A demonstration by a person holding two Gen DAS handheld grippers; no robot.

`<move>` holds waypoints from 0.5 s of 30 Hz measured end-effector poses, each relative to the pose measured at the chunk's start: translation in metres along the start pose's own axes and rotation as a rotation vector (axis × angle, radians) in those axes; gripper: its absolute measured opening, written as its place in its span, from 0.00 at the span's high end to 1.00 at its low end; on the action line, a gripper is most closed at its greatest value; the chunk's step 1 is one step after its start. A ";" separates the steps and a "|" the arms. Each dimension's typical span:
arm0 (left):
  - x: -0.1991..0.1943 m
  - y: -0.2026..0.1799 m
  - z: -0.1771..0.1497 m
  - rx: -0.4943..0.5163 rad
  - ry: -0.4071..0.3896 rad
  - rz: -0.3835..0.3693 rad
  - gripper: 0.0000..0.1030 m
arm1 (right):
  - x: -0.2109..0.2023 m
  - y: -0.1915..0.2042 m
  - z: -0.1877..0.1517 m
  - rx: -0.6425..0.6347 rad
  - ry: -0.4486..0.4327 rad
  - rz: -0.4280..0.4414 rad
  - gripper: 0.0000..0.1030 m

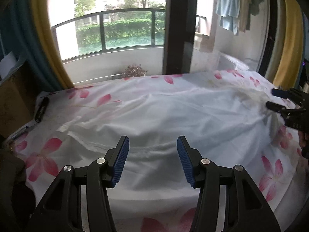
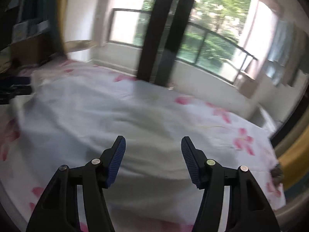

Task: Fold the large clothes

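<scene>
A large white garment [image 1: 164, 112] lies spread and wrinkled over a bed with a pink-flowered sheet [image 1: 42, 158]. My left gripper [image 1: 153, 141] hovers over the garment's near part, its blue pads [image 1: 121, 160] wide apart with nothing between them. My right gripper [image 1: 272, 99] reaches in from the right edge of that view, at the garment's right end. In the blurred right wrist view the right gripper [image 2: 153, 141] is open and empty over the same garment [image 2: 96, 112]. The left gripper [image 2: 21, 88] shows dimly at that view's left edge.
A black stick-like object [image 1: 41, 109] lies on the bed's far left edge beside a brown box [image 1: 13, 100]. Beyond the bed stand a dark door post [image 1: 179, 29], a balcony railing [image 1: 108, 17], a potted plant [image 1: 134, 70] and yellow curtains [image 1: 48, 38]. Clothes [image 1: 227, 5] hang at upper right.
</scene>
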State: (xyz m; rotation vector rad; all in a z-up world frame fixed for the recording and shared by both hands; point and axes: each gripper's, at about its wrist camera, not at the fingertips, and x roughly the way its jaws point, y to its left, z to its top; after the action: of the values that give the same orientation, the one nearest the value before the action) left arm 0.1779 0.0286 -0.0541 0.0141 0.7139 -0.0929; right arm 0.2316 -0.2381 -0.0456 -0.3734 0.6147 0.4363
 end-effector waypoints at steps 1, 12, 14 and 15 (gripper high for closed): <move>0.001 -0.004 -0.001 0.012 0.002 -0.005 0.47 | 0.001 0.008 0.001 -0.017 -0.002 0.021 0.42; 0.020 -0.036 -0.009 0.198 0.090 -0.057 0.47 | 0.010 0.045 -0.003 -0.180 0.038 0.101 0.43; 0.024 -0.039 -0.008 0.212 0.111 -0.054 0.47 | 0.013 0.042 -0.003 -0.165 0.046 0.106 0.70; 0.026 -0.039 -0.006 0.214 0.121 -0.056 0.47 | 0.013 0.040 -0.004 -0.157 0.050 0.103 0.78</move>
State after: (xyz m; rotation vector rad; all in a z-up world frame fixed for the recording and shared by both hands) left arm 0.1895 -0.0116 -0.0751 0.2059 0.8223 -0.2230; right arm 0.2192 -0.2022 -0.0646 -0.5054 0.6525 0.5774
